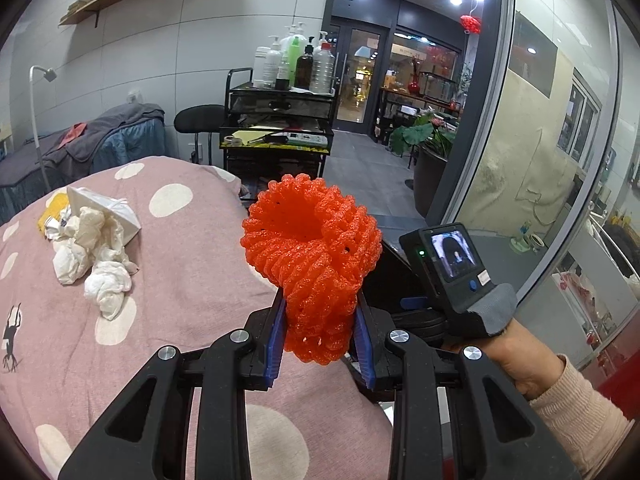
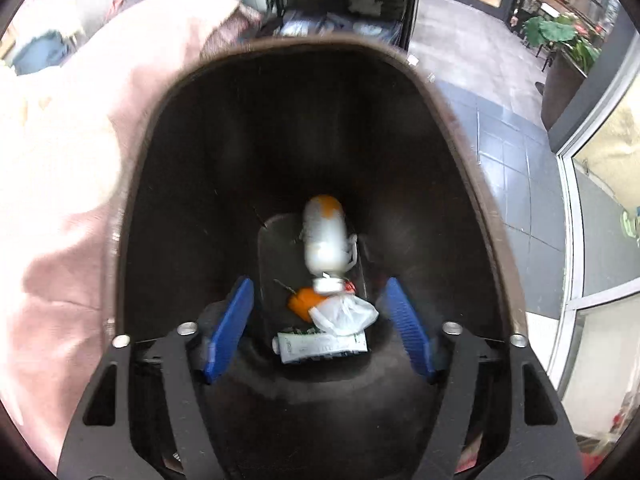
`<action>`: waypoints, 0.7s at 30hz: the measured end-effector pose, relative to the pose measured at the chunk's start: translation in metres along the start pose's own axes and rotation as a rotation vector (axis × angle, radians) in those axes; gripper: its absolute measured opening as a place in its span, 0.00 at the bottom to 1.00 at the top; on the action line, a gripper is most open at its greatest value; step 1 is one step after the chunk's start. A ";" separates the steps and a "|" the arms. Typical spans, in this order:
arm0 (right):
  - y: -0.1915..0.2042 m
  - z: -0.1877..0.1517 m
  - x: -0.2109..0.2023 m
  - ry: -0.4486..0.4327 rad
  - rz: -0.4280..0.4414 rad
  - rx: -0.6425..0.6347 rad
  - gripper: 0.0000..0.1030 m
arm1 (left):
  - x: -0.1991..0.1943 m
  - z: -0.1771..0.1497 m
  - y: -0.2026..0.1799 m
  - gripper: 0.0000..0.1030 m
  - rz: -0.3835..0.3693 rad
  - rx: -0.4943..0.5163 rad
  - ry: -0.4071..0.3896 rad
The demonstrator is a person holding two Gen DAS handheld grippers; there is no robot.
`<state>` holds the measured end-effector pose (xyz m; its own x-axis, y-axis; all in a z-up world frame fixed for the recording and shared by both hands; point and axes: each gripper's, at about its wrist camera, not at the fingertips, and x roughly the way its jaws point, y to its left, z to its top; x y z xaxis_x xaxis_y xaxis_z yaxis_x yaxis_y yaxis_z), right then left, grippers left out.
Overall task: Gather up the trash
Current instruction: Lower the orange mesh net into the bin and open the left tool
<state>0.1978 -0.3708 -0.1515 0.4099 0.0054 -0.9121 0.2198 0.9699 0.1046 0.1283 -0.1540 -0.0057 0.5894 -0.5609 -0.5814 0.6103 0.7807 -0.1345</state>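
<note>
Pink spotted bedding point(image 1: 168, 320) fills the lower left of the left wrist view, with a black trolley point(image 1: 278, 120) of bottles, a grey tiled floor and a glass door behind; the right wrist view looks straight down into a dark bin point(image 2: 400, 140) that stands beside the bed.

Step in hand, as judged: carrying one piece of trash from the bed to the bin. The left gripper point(image 1: 320, 328) has its jaws drawn in to a narrow gap and clamps the lower end of an orange foam net point(image 1: 312, 240), which stands up above the blue pads point(image 1: 276, 340) and clear of the bedding; the right gripper point(image 2: 320, 324) has its jaws spread wide and grips nothing, its pads hanging just inside the bin mouth, with no contact that can be made out.

Already at the bin floor: a white bottle point(image 2: 324, 236), a white tube point(image 2: 320, 346), a clear plastic bag point(image 2: 344, 312) and an orange scrap point(image 2: 304, 300).

Left on the bed: a heap of crumpled tissues point(image 1: 96, 260) with a white face mask point(image 1: 104, 208), well apart from the net.

Next move, as judged: swing the net over the bin mouth, part the left jaws, then return for the tissues.
</note>
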 end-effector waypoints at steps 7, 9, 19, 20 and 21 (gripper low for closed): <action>-0.013 -0.023 -0.048 -0.157 0.018 0.083 0.71 | 0.015 0.014 -0.026 0.29 -0.056 0.052 0.021; -0.018 -0.024 -0.063 -0.206 0.011 0.099 0.71 | 0.023 0.017 -0.035 0.29 -0.072 0.070 0.036; -0.047 -0.046 -0.115 -0.406 -0.119 0.199 0.80 | 0.068 0.027 -0.063 0.29 -0.130 0.110 0.142; -0.050 -0.048 -0.117 -0.418 -0.133 0.213 0.80 | 0.073 0.027 -0.064 0.29 -0.133 0.111 0.153; -0.055 -0.051 -0.121 -0.429 -0.146 0.231 0.80 | 0.078 0.028 -0.065 0.29 -0.138 0.108 0.168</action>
<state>0.0912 -0.4122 -0.0674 0.6764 -0.2738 -0.6837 0.4722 0.8736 0.1173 0.1489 -0.2562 -0.0199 0.4052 -0.5995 -0.6902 0.7377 0.6604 -0.1405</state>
